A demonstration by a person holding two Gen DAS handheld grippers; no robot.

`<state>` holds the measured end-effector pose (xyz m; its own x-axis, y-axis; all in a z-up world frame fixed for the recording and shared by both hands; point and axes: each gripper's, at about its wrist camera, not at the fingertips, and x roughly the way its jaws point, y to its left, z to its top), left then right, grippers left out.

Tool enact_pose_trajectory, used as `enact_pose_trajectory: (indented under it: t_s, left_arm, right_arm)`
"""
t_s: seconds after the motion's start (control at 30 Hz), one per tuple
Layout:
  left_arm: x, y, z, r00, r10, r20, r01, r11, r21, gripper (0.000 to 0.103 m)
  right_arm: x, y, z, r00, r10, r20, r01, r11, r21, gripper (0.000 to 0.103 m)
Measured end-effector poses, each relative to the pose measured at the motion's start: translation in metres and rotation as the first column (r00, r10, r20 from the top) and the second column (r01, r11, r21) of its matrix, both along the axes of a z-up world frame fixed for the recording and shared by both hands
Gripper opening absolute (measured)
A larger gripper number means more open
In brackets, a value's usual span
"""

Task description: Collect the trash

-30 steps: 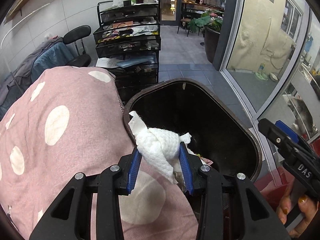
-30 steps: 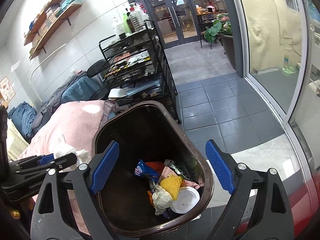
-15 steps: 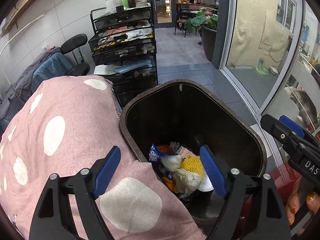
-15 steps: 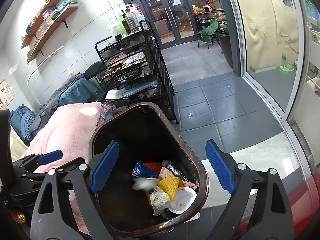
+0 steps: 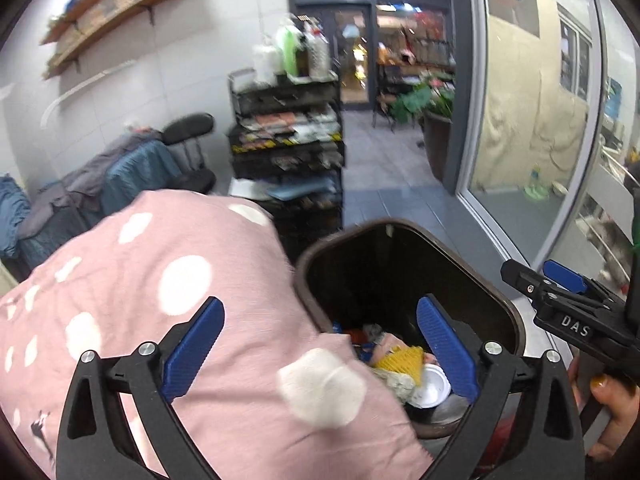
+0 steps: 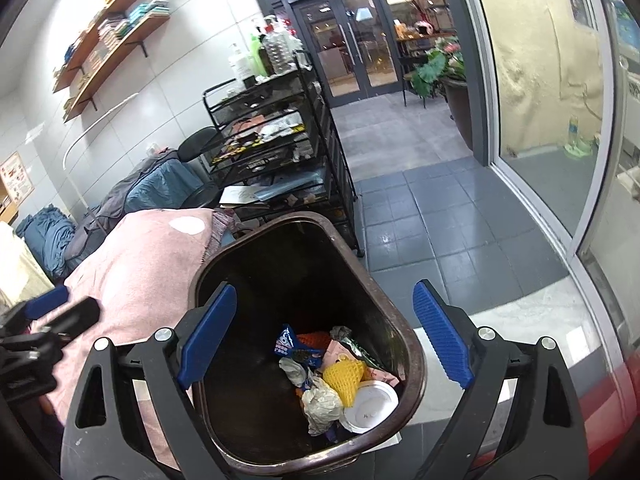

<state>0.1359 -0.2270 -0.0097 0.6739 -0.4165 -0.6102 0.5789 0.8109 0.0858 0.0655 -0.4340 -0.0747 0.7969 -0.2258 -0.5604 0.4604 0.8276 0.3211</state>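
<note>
Beside the brown bin (image 6: 412, 364) a pink blanket with white spots (image 5: 160, 304) bulges up against the rim, and from the left gripper's side it covers the near corner of the bin and part of what lies inside. Behind them stands a black wire cart (image 6: 276, 144) with bottles on top and papers on its shelves, a dark chair (image 6: 196, 152) heaped with blue and grey cloth next to it, and wooden wall shelves (image 6: 116, 40) above. Grey floor tiles (image 6: 432, 216) run back to glass doors and a potted plant (image 6: 440, 68); a glass wall closes off the right. The left wrist view is blurred, so the cart's contents are hard to make out there. The left gripper (image 5: 320, 348) has just been opening and its jaws now stand spread wide with nothing between them, over the blanket's edge and the bin. The right gripper (image 6: 324, 340) is also spread wide and empty, above the bin's mouth. Down in the bin lie a crumpled white tissue (image 6: 322, 402), a yellow foam net (image 6: 344, 376), a white round lid (image 6: 370, 406), a blue snack wrapper (image 6: 286, 340) and something orange, partly buried. A hand (image 5: 612, 412) with painted nails shows at the edge, cut off.
</note>
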Motion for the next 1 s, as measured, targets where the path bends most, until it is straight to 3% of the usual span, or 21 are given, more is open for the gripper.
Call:
enact_pose_trajectory:
  t_s: [0.3,0.5,0.7,1.0]
  left_arm:
    - [-0.022,0.073,0.008,0.984,0.171,0.054,-0.167,0.983,-0.070,0.098]
    - [-0.031,0.113,0.008,0.956,0.287,0.068,-0.280,0.955,-0.099,0.098]
    - [-0.047,0.148,0.007,0.920,0.373,0.119,-0.359,0.925,-0.123,0.098]
    - [-0.075,0.180,0.001,0.867,0.471,0.162,-0.447,0.879,-0.163,0.098]
  right_arm:
    - [-0.004,0.038,0.013,0.996,0.058,0.071,-0.052,0.995,-0.086,0.097]
    - [-0.007,0.077,0.019,0.986,0.134,0.098,-0.121,0.984,-0.129,0.097]
    - [-0.018,0.126,0.026,0.963,0.237,0.126,-0.202,0.949,-0.240,0.097]
    - [-0.034,0.178,0.029,0.928,0.339,0.155,-0.288,0.916,-0.280,0.097]
